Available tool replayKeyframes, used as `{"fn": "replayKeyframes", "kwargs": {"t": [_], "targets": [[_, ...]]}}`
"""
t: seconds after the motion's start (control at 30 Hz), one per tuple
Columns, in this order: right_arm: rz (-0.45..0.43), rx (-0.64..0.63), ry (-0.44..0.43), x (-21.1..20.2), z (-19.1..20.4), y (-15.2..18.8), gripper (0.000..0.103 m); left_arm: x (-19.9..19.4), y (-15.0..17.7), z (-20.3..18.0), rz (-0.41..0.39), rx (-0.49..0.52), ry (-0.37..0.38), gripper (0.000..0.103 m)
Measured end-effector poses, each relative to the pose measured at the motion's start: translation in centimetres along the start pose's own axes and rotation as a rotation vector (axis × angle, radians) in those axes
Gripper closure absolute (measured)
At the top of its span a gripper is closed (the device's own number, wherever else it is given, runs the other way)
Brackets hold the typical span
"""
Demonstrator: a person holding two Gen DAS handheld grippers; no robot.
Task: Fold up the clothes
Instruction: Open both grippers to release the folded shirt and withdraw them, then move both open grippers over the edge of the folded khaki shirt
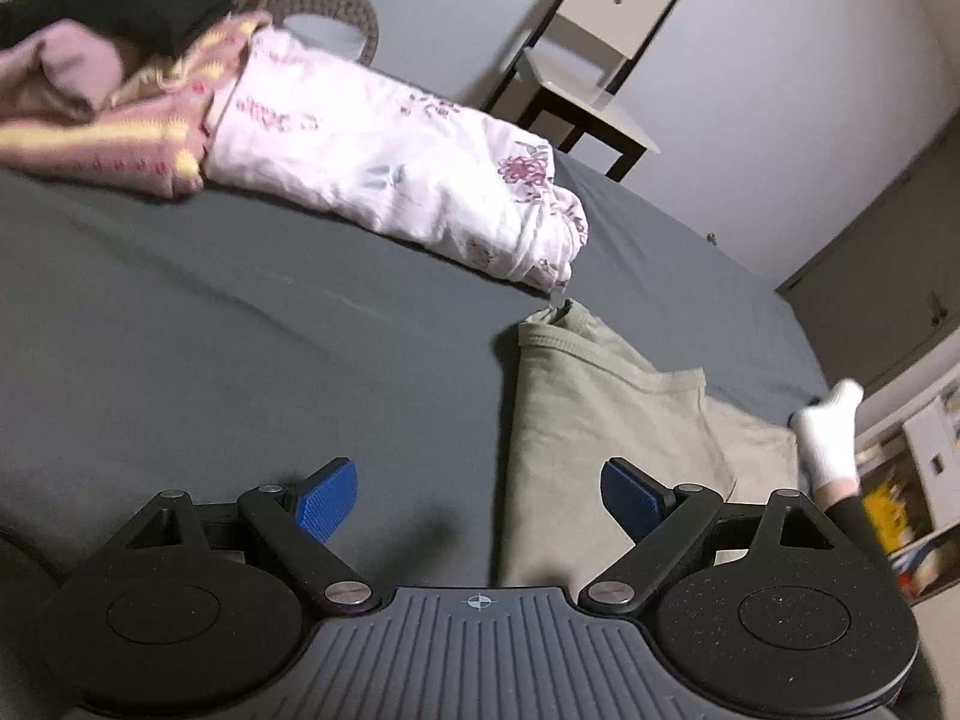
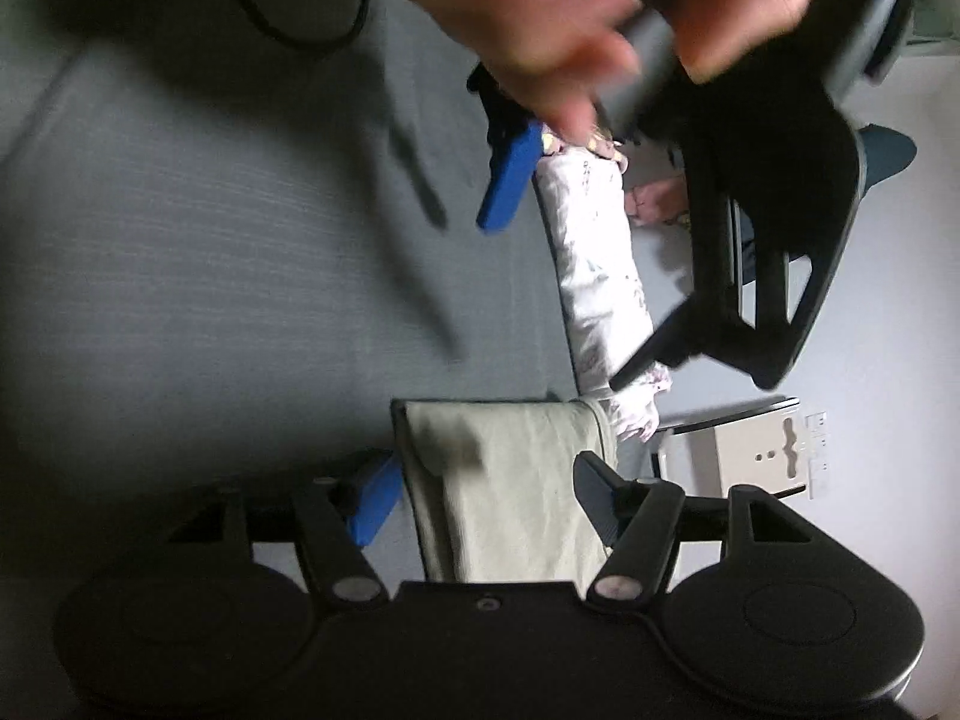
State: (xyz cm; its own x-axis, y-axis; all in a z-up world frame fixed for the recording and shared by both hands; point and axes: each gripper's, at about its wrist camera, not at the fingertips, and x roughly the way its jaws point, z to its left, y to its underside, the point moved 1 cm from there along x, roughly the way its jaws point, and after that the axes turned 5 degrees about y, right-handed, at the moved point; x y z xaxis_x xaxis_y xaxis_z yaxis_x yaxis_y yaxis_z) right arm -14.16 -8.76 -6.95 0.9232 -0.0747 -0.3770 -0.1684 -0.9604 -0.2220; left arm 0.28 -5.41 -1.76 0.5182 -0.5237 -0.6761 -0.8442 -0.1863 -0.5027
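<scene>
Blue-padded left claw (image 1: 479, 501) is spread wide, empty, above the grey bed sheet (image 1: 240, 360); right claw (image 2: 480, 495) is spread around the folded beige cotton garment (image 2: 516, 492).

olive-green garment (image 1: 606, 420) | folded, flat on bed | floral white garment (image 1: 390, 168) | folded, beyond it

Your left wrist view is evenly lit and fairly soft, with motion smear over the pink clothes (image 1: 90, 102) at upper left, while the green shirt (image 1: 600, 420) stays reasonably sharp. Both views bow strongly toward dark rounded corners. Your right wrist view is dimmer: the hand (image 2: 540, 30) at the top is blurred and throws long streaked shadows across the bed (image 2: 210, 240), and the near gripper body sits almost black.
</scene>
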Motion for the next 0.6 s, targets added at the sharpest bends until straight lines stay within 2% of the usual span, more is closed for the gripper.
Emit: {"fn": "replayKeyframes", "kwargs": {"t": [0.17, 0.27, 0.43, 0.6], "targets": [[-0.023, 0.094, 0.018, 0.4, -0.6, 0.5, 0.040, 1.6, -1.1, 0.2, 0.019, -0.085, 0.026, 0.014], [-0.025, 0.141, 0.014, 0.5, -1.1, 0.7, 0.044, 2.3, -1.6, 0.0, 0.028, -0.134, 0.046, 0.014], [-0.048, 0.164, 0.052, -1.6, -1.4, 1.0, 0.044, 3.3, -1.4, -0.6, 0.058, -0.140, 0.089, 0.014], [-0.055, 0.244, 0.083, -3.0, -3.4, 1.6, 0.044, 4.5, -1.0, -0.5, 0.069, -0.182, 0.144, 0.014]]}}
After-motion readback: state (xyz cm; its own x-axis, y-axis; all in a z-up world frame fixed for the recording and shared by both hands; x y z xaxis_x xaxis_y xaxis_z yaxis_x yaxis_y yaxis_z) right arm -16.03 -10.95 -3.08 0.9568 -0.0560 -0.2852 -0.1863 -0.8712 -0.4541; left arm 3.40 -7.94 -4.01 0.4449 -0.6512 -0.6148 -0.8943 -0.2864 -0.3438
